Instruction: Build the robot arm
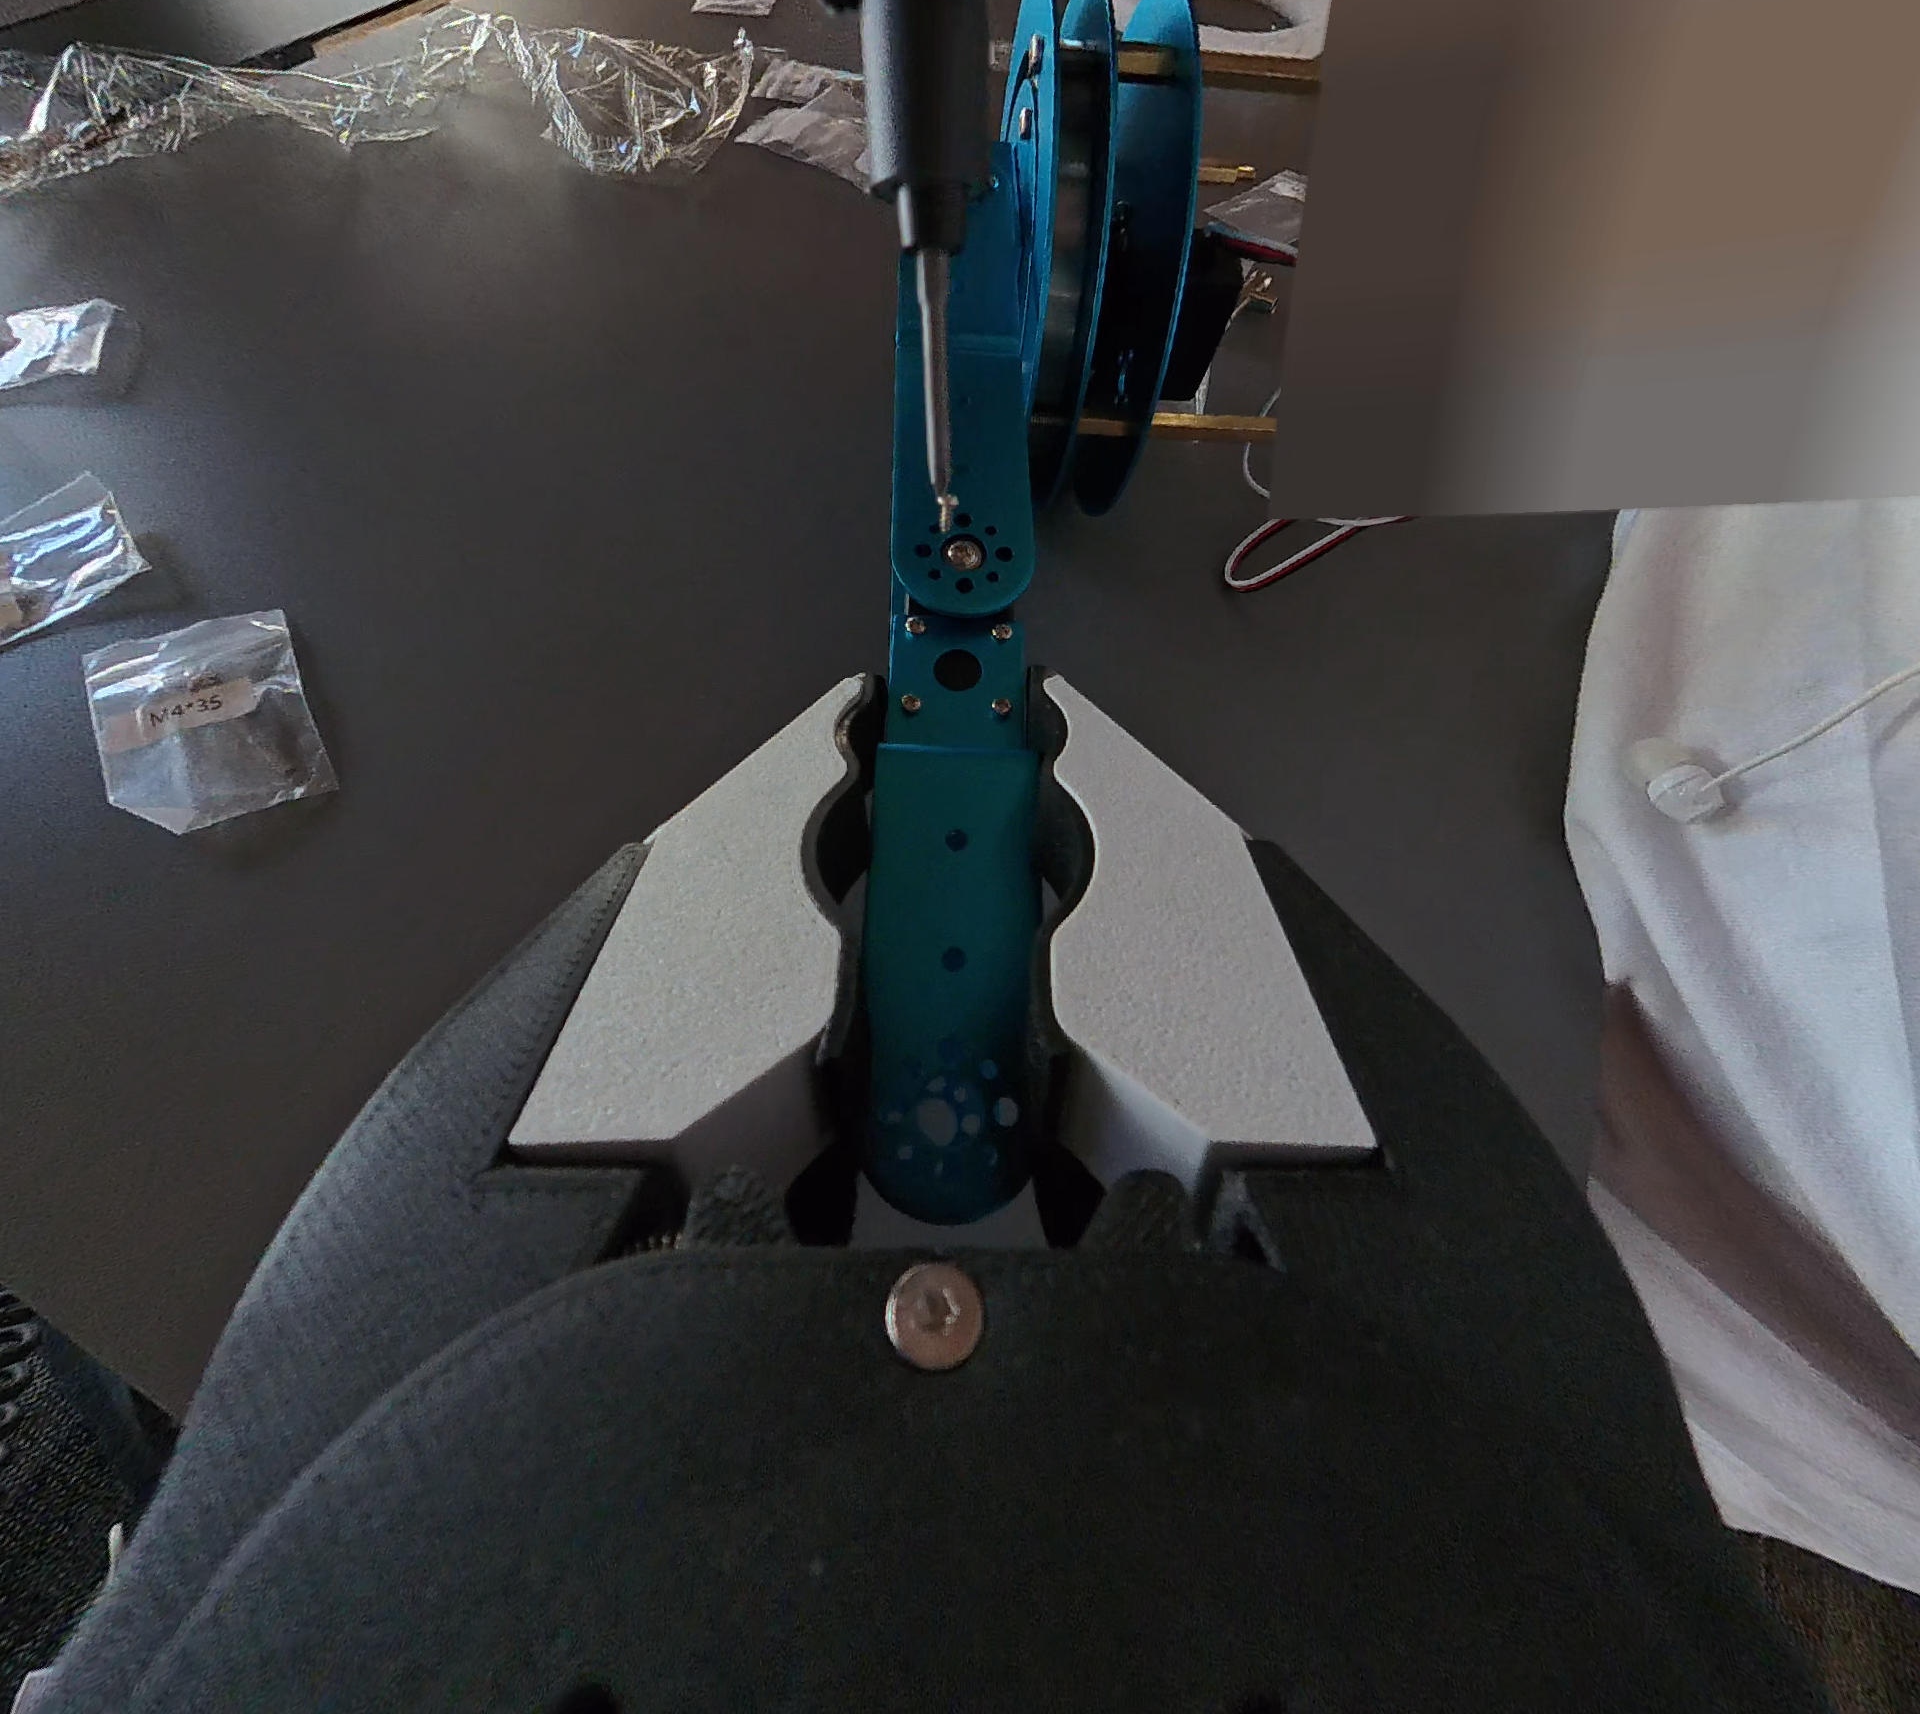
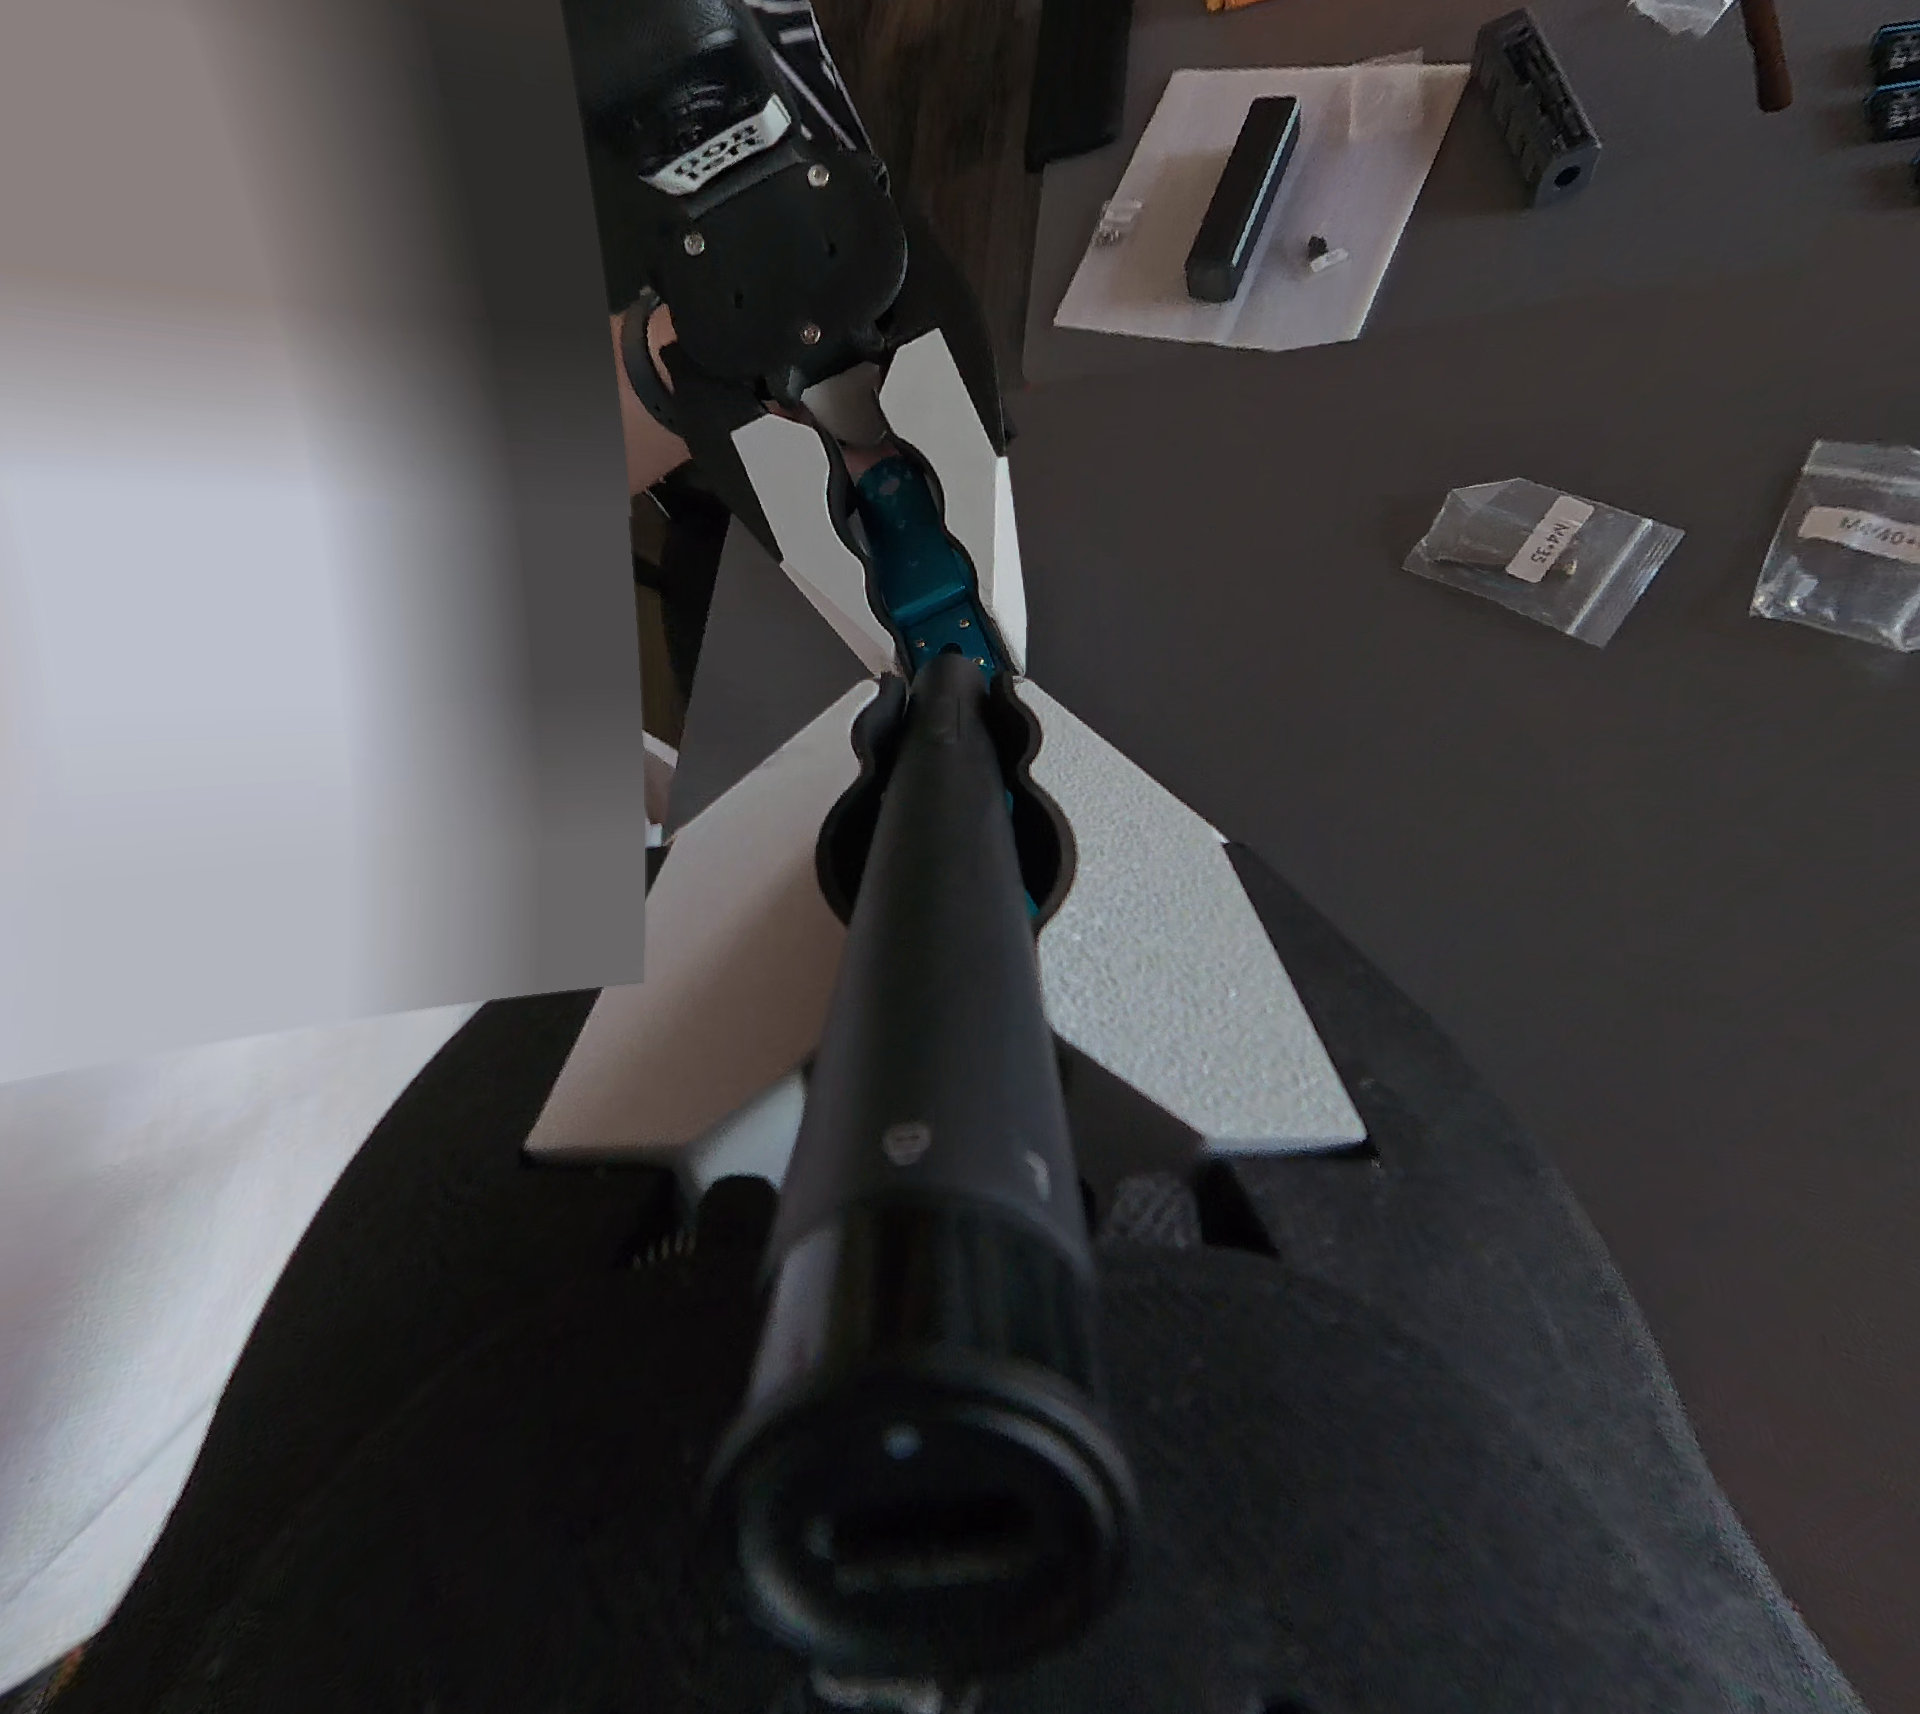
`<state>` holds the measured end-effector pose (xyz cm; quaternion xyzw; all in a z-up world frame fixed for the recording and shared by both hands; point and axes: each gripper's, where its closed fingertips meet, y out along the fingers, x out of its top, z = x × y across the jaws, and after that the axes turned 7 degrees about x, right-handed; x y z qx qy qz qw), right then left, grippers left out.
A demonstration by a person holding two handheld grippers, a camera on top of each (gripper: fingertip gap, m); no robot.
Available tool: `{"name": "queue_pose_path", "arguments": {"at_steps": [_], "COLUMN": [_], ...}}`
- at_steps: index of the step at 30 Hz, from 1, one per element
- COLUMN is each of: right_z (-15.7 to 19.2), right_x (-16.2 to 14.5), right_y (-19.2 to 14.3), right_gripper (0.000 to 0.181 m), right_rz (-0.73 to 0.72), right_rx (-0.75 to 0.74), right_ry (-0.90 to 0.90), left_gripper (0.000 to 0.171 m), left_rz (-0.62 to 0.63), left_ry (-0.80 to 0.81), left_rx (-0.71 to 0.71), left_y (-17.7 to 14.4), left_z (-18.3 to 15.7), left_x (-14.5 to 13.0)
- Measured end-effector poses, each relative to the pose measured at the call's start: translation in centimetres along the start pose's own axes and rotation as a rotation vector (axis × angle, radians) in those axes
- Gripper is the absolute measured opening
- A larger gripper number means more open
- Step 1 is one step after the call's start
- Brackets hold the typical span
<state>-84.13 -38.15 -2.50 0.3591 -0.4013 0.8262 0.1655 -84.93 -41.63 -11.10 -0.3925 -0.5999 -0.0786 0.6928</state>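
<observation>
Well to the left on the grey worktop point(image 1: 468, 438) lie small clear bags of hardware point(image 1: 208, 719) and crumpled clear wrap point(image 1: 416, 85). At the centre, the left gripper point(image 1: 951, 708) is clenched on a blue metal bracket arm point(image 1: 951, 916) that reaches away to a set of blue discs point(image 1: 1101, 210) on brass posts. From the far side, the right gripper point(image 2: 945, 708) grasps a black screwdriver point(image 1: 920, 2); its thin bit comes down onto a small screw point(image 1: 947, 509) at the bracket's round, holed end. Right of the discs, red and white wires point(image 1: 1299, 537) trail across the worktop, and a person's white garment point(image 1: 1766, 937) fills the near right.
</observation>
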Motion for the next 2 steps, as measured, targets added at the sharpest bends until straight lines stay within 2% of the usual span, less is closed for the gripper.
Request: {"name": "queue_pose_path", "arguments": {"at_steps": [2], "right_z": [0.1], "right_x": [0.08], "right_y": [0.09], "right_gripper": [0.018], "right_rz": [0.056], "right_rx": [-0.021], "right_ry": [-0.03], "left_gripper": [0.026], "left_rz": [0.0], "left_ry": [0.0], "left_rx": [0.001], "left_y": [-0.01], "left_z": [-0.02], "left_x": [0.01]}}
